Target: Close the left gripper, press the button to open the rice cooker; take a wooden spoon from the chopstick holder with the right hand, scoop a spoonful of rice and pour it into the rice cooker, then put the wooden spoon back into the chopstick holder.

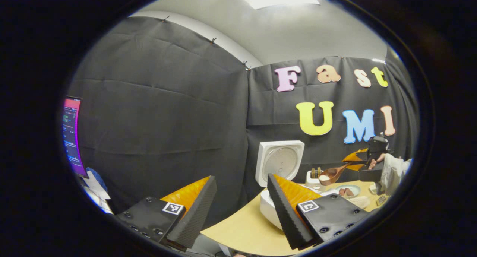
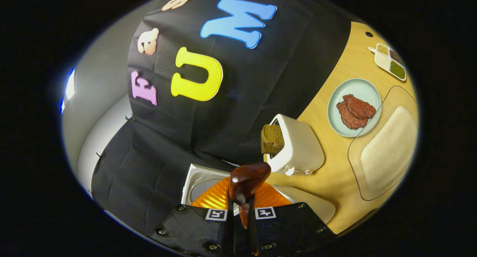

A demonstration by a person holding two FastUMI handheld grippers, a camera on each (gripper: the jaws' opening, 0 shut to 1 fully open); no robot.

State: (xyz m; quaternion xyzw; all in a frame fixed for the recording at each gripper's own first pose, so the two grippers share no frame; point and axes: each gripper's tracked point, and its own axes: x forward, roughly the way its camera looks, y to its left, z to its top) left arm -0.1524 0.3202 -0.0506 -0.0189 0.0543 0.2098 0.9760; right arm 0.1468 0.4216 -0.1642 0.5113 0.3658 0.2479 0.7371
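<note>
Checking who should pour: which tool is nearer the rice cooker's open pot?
Left. The left tool hangs open right beside the rice cooker; the right tool, holding the wooden spoon with rice, is farther back past it.

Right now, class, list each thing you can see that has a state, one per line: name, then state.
Rice cooker: lid up, open.
Wooden spoon: held in the air, rice in its bowl.
Right gripper: shut on the spoon handle.
Left gripper: open, holding nothing.
Toaster: bread sticking out of the slot.
Plate: holds meat slices.
</note>
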